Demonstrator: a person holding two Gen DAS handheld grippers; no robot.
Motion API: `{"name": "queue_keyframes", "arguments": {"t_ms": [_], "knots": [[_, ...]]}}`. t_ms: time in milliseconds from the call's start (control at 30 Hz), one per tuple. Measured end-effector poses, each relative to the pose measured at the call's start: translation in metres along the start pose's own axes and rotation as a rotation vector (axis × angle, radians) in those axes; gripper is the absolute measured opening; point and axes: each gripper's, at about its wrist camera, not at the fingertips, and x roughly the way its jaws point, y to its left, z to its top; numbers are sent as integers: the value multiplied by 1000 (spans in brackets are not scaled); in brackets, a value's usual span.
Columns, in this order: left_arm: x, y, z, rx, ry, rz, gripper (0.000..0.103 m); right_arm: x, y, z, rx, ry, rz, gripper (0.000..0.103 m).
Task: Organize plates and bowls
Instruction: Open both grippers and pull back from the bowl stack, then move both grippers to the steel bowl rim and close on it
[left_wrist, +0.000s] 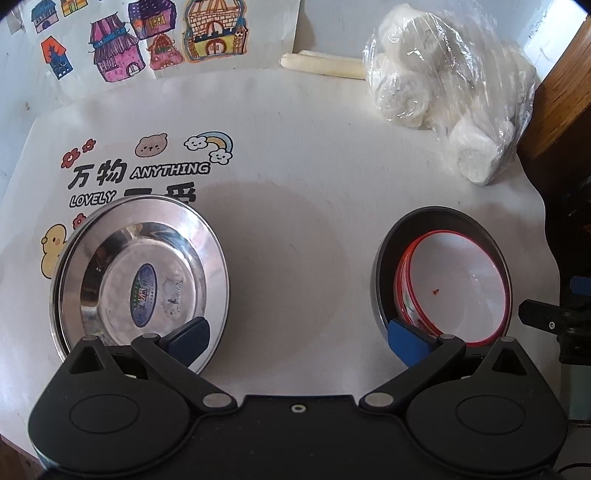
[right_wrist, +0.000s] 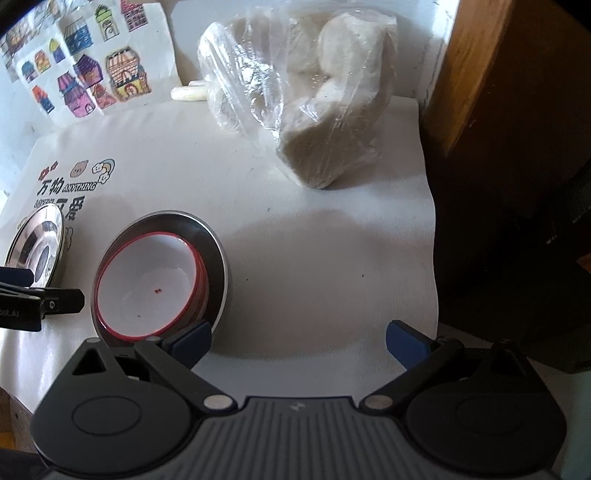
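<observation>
While both of my grippers hang steeply over the white table cover (left_wrist: 295, 122), nothing is in hand: the jaws of each are spread wide with only bare cloth between them.

Far left, the steel plate (left_wrist: 147, 273) lies flat over the printed cartoon lettering, a blue sticker in its well. My left gripper (left_wrist: 297, 339) hovers between plate and bowls; one pad overlaps the plate's near rim in the picture, but I cannot tell whether it touches.

Centre right, the white bowl with red rim (left_wrist: 458, 284) sits tilted inside a dark steel bowl (left_wrist: 386, 258), leaning toward one wall. It seems to be more than one red-rimmed bowl nested, judging by doubled rims; count uncertain.

Right gripper (right_wrist: 298, 341) stands just beside the nested bowls, over open cloth.

My reading: bowls are stacked, the plate is apart. Next move probably calls for gripping the plate by its thin rim, which is slippery and low to the cloth, so a shallow edge approach is needed.

Farther right and back, a clear bag of pale lumps (left_wrist: 443, 85) and a rolled white item; contents unclear. Near rims of plate and bowls are hidden behind gripper bodies.
</observation>
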Motion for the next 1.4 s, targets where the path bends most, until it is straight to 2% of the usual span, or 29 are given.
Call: {"name": "queue_keyframes", "arguments": {"t_ms": [700, 1200, 1300, 1400], "knots": [[12, -12, -3, -26, 23, 29, 102, 18, 12, 11, -152, 8, 33, 103], [18, -14, -2, -46, 36, 48, 102, 24, 23, 12, -227, -13, -3, 102], [17, -14, -2, -52, 38, 54, 102, 23, 23, 11, -234, -21, 6, 97], [17, -16, -2, -52, 41, 64, 102, 21, 24, 10, -247, -27, 32, 87]]}}
